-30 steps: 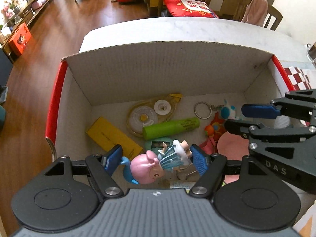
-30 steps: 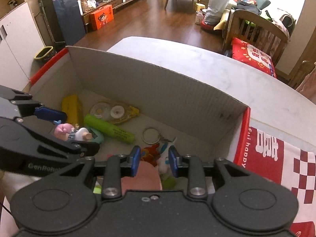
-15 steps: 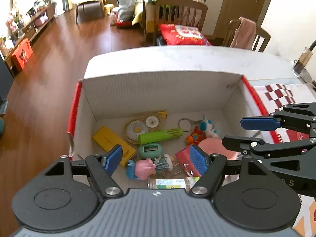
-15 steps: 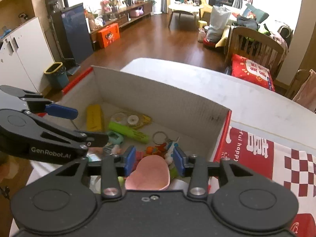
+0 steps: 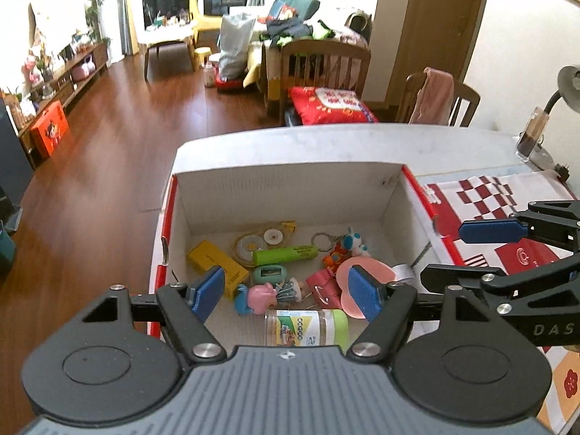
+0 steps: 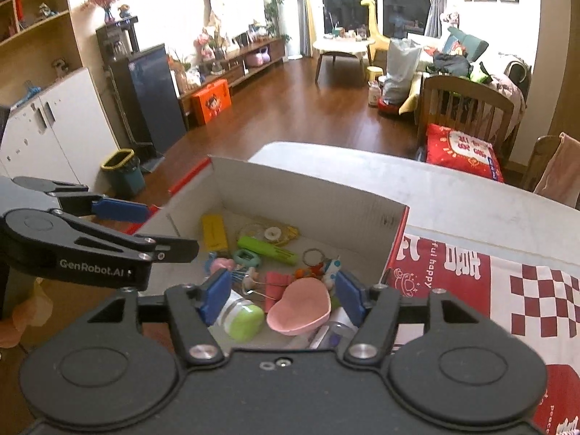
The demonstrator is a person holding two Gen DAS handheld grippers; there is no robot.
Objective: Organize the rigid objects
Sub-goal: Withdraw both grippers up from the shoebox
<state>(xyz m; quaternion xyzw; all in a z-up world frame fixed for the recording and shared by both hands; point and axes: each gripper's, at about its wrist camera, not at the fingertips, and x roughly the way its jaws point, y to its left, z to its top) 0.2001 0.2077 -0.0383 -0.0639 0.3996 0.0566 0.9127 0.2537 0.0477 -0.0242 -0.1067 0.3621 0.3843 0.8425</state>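
A cardboard box (image 5: 290,192) with red edges stands on the table and holds small items: a yellow block (image 5: 214,264), a correction-tape dispenser (image 5: 261,241), a green tube (image 5: 286,253), a keyring toy (image 5: 344,244), a pink figurine (image 5: 264,295), a pink heart dish (image 5: 357,272) and a green-capped jar (image 5: 308,328). My left gripper (image 5: 286,293) is open and empty above the box's near side. My right gripper (image 6: 284,293) is open and empty above the pink heart dish (image 6: 301,306); the box (image 6: 308,195) lies below it.
A red and white checked cloth (image 5: 489,195) covers the table right of the box. A desk lamp and a small bottle (image 5: 533,134) stand at the far right. Chairs (image 5: 438,98) stand behind the table; wooden floor lies to the left.
Both grippers have risen and drawn back from the box, so the whole box now shows. The right gripper's jaws have opened wider. The pink figurine lies in the box.
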